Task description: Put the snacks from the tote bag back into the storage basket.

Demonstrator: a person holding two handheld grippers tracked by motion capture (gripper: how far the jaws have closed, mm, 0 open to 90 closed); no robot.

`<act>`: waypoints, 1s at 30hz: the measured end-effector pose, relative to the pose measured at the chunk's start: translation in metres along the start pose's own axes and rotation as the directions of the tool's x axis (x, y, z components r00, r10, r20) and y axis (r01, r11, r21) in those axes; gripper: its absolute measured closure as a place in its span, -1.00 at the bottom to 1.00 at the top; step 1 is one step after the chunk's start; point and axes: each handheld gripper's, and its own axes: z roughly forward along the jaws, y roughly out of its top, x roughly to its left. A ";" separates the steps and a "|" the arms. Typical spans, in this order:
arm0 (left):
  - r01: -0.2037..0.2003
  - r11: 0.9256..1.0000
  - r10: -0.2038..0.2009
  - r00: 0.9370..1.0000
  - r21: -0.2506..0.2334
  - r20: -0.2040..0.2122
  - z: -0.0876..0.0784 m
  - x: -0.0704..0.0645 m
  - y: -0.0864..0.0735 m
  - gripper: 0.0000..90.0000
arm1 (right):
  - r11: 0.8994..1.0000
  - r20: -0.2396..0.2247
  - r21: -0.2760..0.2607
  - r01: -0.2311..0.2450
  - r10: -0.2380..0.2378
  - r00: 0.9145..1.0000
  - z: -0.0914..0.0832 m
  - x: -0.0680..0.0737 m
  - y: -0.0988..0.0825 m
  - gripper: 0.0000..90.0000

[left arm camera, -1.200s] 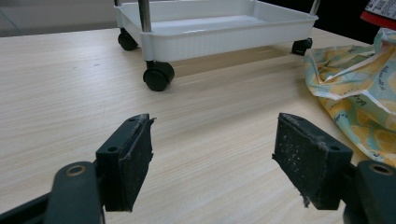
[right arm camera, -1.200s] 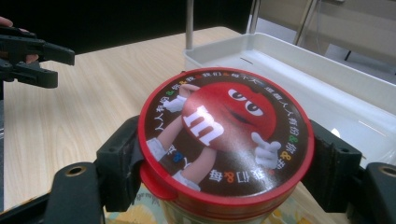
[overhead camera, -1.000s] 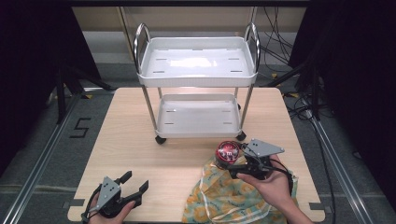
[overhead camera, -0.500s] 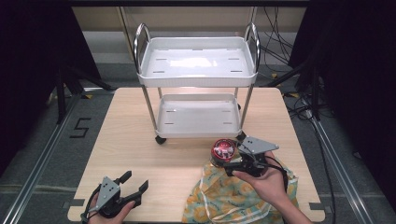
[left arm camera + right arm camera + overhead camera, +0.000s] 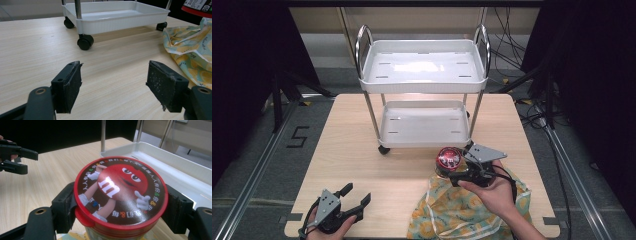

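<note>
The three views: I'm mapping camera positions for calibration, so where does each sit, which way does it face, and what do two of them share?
High view: above the person's side, facing forward and down on the table; both hands show.
Left gripper view: on the left tool, low, looking toward the cart; open jaws show.
Right gripper view: on the right tool, looking over the red-lidded jar; jaws clamp it.
Shared: cart, printed cloth and jar.

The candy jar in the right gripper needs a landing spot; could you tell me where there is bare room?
Both cart shelves look bare, as does the table left of the cart, up to the left gripper. It is crowded near the yellow cloth under the candy jar.
</note>
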 end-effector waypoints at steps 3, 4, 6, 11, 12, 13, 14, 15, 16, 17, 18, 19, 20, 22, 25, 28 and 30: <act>0.004 1.000 -0.004 1.000 -0.005 0.003 0.001 0.000 0.000 -0.40 | 1.000 0.004 -0.023 0.005 -0.004 1.000 0.002 -0.001 0.001 -0.41; 0.000 1.000 0.000 1.000 0.002 0.000 0.000 0.000 0.000 -0.40 | 1.000 0.000 -0.004 -0.028 0.028 1.000 0.001 0.001 0.002 -0.41; 0.011 1.000 -0.011 1.000 -0.014 0.005 0.001 -0.001 0.000 -0.40 | 1.000 0.005 -0.013 -0.017 0.017 1.000 0.002 0.000 0.002 -0.41; 0.000 1.000 0.000 1.000 -0.002 0.000 0.000 0.000 0.001 -0.40 | 1.000 -0.002 0.002 -0.027 0.027 1.000 0.003 0.000 0.003 -0.41; 0.001 1.000 -0.001 1.000 -0.002 -0.001 0.000 0.000 0.001 -0.40 | 1.000 -0.003 -0.023 -0.004 0.004 1.000 0.006 -0.002 0.003 -0.41; 0.003 1.000 -0.003 1.000 -0.002 -0.003 0.001 -0.001 0.001 -0.40 | 1.000 0.003 -0.026 -0.002 0.002 1.000 0.006 -0.002 0.003 -0.41; 0.004 1.000 -0.004 1.000 -0.003 -0.001 0.001 -0.001 0.001 -0.40 | 1.000 -0.005 -0.019 -0.014 0.014 1.000 0.006 -0.002 0.004 -0.41; 0.005 1.000 -0.005 1.000 0.000 -0.006 0.001 -0.001 0.001 -0.40 | 1.000 -0.010 -0.013 -0.014 0.014 1.000 0.006 -0.002 0.004 -0.41; 0.010 1.000 -0.010 1.000 -0.005 0.000 0.001 -0.002 0.000 -0.40 | 1.000 -0.019 -0.003 -0.009 0.009 1.000 0.006 -0.003 0.005 -0.41; 0.009 1.000 -0.009 1.000 -0.002 0.000 0.001 -0.002 0.001 -0.40 | 1.000 -0.010 -0.012 0.010 -0.010 1.000 0.007 -0.005 0.006 -0.41; 0.007 1.000 -0.007 1.000 -0.003 0.001 0.001 -0.002 0.001 -0.40 | 1.000 -0.003 -0.029 0.000 0.000 1.000 0.008 -0.004 0.006 -0.41; 0.005 1.000 -0.005 1.000 -0.003 -0.003 0.001 -0.001 0.001 -0.40 | 1.000 -0.004 -0.017 -0.009 0.009 1.000 0.007 -0.004 0.007 -0.41; 0.002 1.000 -0.002 1.000 -0.004 -0.002 0.001 0.000 0.000 -0.40 | 1.000 -0.006 -0.020 0.005 -0.005 1.000 0.007 -0.006 0.009 -0.41; 0.014 1.000 -0.014 1.000 -0.013 -0.003 0.000 0.000 0.000 -0.40 | 1.000 -0.006 -0.026 0.011 -0.011 1.000 0.007 -0.006 0.010 -0.41; 0.012 1.000 -0.012 1.000 -0.005 -0.012 -0.001 0.000 0.001 -0.40 | 1.000 -0.002 -0.022 0.018 -0.018 1.000 0.008 -0.008 0.012 -0.41; 0.012 1.000 -0.013 1.000 -0.005 -0.010 -0.001 0.000 0.001 -0.40 | 1.000 0.001 -0.020 -0.012 0.012 1.000 0.010 -0.005 0.014 -0.41; 0.013 1.000 -0.013 1.000 -0.022 -0.005 0.000 0.000 0.000 -0.40 | 1.000 -0.006 -0.020 0.021 -0.021 1.000 0.011 -0.008 0.015 -0.41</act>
